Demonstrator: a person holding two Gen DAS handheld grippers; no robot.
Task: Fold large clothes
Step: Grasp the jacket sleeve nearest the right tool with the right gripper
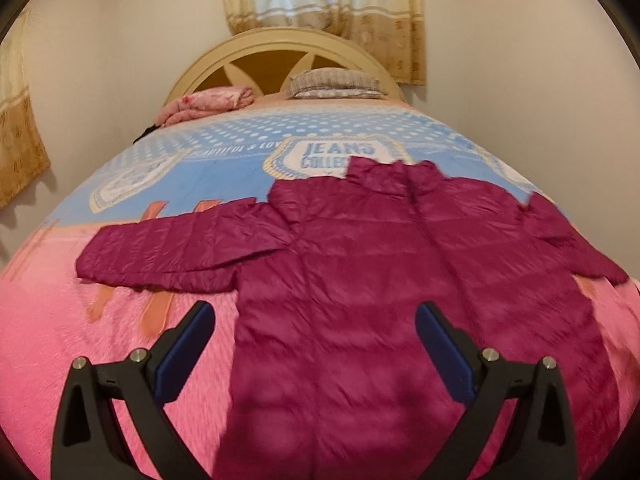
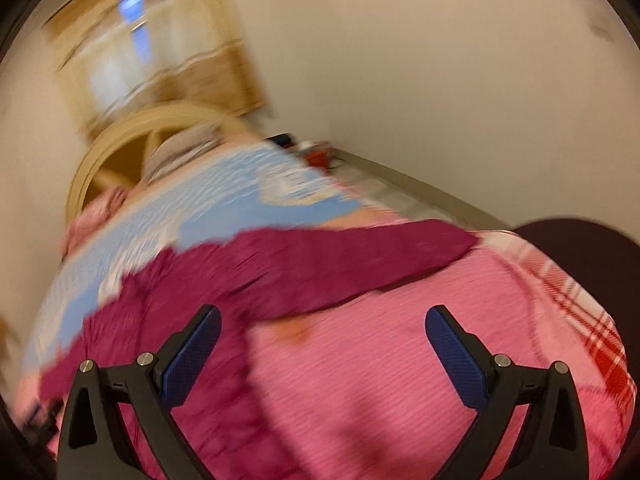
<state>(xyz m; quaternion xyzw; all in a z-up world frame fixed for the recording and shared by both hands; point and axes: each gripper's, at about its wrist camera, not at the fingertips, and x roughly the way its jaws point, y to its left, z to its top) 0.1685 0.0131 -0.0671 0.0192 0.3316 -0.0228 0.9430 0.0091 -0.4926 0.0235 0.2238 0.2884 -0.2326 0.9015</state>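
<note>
Magenta puffer jacket (image 1: pixel 360 260) lies flat on bed (image 1: pixel 100 360), collar toward headboard (image 1: pixel 280 46), sleeves outspread; left gripper (image 1: pixel 314 344) and right gripper (image 2: pixel 323 346) both spread wide, empty

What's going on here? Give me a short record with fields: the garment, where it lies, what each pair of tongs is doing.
Garment: magenta puffer jacket, spread flat, sleeves out, unfolded
Surface: bed with pink-and-blue blanket
Left tongs: open, empty, above the jacket's lower body
Right tongs: open, empty, near one sleeve; view blurred
At headboard: pillow, folded pink blanket
</note>
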